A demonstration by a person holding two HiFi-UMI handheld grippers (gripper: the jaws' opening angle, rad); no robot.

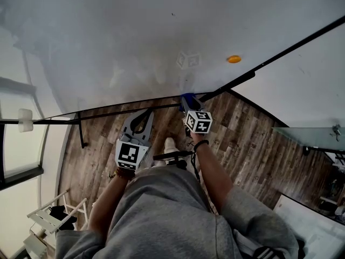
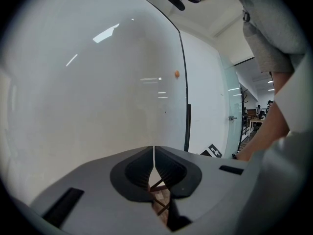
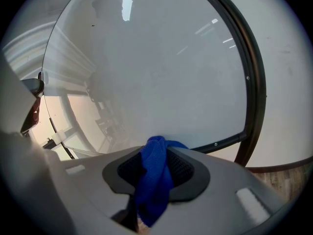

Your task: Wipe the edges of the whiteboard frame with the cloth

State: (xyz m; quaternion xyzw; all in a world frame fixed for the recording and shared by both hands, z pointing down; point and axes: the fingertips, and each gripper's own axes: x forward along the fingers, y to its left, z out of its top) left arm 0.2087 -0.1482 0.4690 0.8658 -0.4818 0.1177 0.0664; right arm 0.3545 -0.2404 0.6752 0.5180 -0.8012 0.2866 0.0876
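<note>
Far to the left of the left gripper, a small white block (image 1: 25,120) sits on the dark whiteboard frame (image 1: 108,113). Below it a white step ladder (image 1: 47,221) stands on the wooden floor (image 1: 245,144).

The left gripper (image 1: 144,114) is held just below the frame's lower bar and points up at the whiteboard (image 1: 161,36). In the left gripper view its jaws are closed together with only a thin slit between the ribbed pads (image 2: 166,168). Nothing is held in them, and a bit of floor shows through the gap beneath. Ahead of this gripper (image 2: 154,156) the white board fills most of the view. The frame's upright edge (image 2: 186,126) and a small orange magnet (image 2: 176,73) lie to its right.

Just beside it, to its right, the right gripper (image 1: 187,99) is clamped on the blue cloth (image 1: 188,97). In the right gripper view the cloth (image 3: 155,175) is bunched between the jaws, and a fold pokes out past the tips of this gripper (image 3: 157,153). The cloth's tip lies at the lower bar of the frame (image 3: 222,142). Whether it presses on the bar cannot be told. The frame's corner (image 3: 244,135) is a little to this gripper's right, and the upright edge curves away above it.

Further right of the right gripper, the magnet (image 1: 234,59) sits on the board near the dark frame edge. Beyond that edge come a white wall (image 1: 302,85) and a glass panel (image 1: 310,136). Behind both grippers, the person's grey sweatshirt (image 1: 161,209) fills the lower middle of the head view.
</note>
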